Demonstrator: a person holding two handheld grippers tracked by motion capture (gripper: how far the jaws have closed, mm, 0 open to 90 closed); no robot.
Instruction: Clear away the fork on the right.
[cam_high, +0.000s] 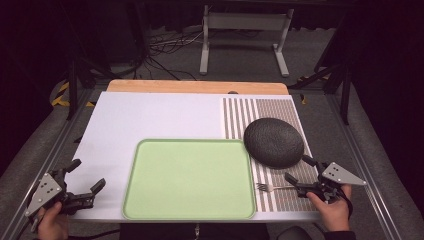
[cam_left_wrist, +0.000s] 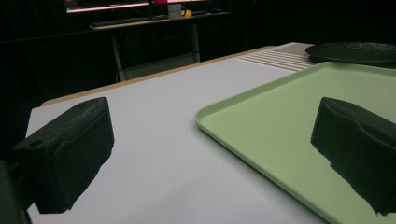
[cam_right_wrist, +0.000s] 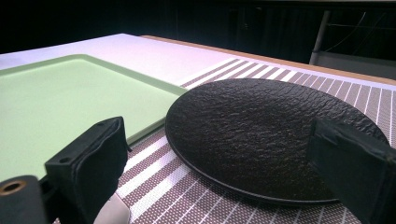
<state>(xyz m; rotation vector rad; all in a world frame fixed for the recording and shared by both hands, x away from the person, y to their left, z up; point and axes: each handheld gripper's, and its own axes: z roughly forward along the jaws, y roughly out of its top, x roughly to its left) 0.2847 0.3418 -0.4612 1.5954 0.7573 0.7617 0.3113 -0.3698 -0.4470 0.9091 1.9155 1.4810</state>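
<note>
left gripper (cam_high: 86, 176): low by the tray (cam_high: 190, 212), fingers open | right gripper (cam_high: 300, 170): low between fork (cam_high: 272, 187) and plate (cam_high: 273, 142), fingers open

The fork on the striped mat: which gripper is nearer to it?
Right. The right gripper sits at the fork handle's end; the left gripper is beyond the green tray.

Place: a lab-style recording station, not a home or kitchen.
Surroundings: black curtains close me in on every side.
Floor: grey carpet with loose cables (cam_high: 165, 47) trailing across it.
Frame: aluminium rails (cam_high: 370, 170) run along both sides of my table (cam_high: 150, 115).
Behind: a metal stand (cam_high: 245, 22) on two feet; in my left gripper view, a desk with a lit monitor (cam_left_wrist: 109, 5).
Setting: a tray (cam_high: 190, 180), plate (cam_high: 273, 142) and striped mat (cam_high: 280, 107) laid out neatly as props.
</note>
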